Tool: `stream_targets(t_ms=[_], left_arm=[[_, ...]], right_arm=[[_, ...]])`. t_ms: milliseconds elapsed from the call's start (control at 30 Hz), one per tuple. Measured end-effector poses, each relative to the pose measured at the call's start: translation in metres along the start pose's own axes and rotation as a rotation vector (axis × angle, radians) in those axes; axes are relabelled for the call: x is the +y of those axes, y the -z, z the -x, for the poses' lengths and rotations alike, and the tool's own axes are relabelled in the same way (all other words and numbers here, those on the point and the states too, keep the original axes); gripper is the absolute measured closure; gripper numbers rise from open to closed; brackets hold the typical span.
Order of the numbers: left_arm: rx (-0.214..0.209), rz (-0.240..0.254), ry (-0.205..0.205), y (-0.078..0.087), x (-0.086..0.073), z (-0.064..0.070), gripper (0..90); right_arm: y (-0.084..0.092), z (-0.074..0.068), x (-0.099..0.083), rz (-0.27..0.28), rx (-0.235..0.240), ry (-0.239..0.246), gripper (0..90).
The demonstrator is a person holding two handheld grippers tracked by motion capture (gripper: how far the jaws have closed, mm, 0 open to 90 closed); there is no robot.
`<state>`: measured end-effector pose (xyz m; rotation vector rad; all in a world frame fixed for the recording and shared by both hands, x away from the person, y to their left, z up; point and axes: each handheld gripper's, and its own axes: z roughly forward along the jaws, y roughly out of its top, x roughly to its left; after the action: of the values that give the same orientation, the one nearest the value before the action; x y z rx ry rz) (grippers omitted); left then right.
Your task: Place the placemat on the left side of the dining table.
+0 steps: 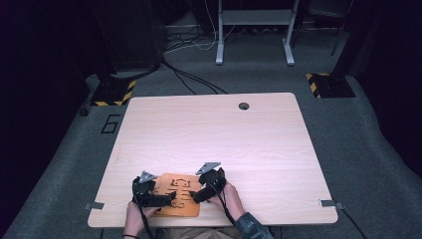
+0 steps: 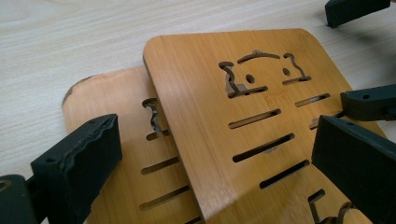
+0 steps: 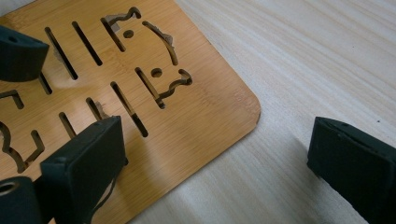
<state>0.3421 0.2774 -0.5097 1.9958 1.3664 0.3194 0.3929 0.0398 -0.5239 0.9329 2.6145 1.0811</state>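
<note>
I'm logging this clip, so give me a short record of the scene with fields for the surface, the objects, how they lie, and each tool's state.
surface: pale wooden table with a round hole near its far edge
objects: two bamboo trivets with cut-out slots, upper trivet and lower trivet
arrangement: upper one overlaps the lower, skewed, at the table's near edge
left tool: open, jaws astride the trivets
right tool: open, jaws astride the upper trivet's corner
hold: neither trivet gripped
</note>
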Motion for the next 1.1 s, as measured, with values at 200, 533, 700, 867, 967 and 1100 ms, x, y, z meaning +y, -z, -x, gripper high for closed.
stream_targets(t_ms=[200,533,700,867,967,1100], left_arm=[[-0.013,-0.008,-0.012,-0.004,0.002,0.005,3.1],[-0.012,-0.022,-0.035,-0.005,0.005,0.012,8.1],[0.003,-0.001,-0.012,-0.003,0.004,0.009,17.1],[0.016,-0.008,-0.006,-0.002,0.005,0.009,23.4],[0.013,-0.007,0.0,-0.001,0.005,0.008,25.3],[0.002,0.011,0.024,0.001,0.004,0.008,26.9]], right_arm=[[0.0,0.0,0.0,0.003,0.0,0.0,3.2],[0.0,0.0,0.0,0.005,-0.001,0.004,3.3],[0.0,0.0,0.0,0.003,0.0,0.002,3.3],[0.0,0.001,-0.001,0.008,0.0,0.0,3.3],[0.0,0.001,-0.001,0.009,0.001,0.002,3.3],[0.0,0.001,-0.001,0.01,0.002,-0.005,3.2]])
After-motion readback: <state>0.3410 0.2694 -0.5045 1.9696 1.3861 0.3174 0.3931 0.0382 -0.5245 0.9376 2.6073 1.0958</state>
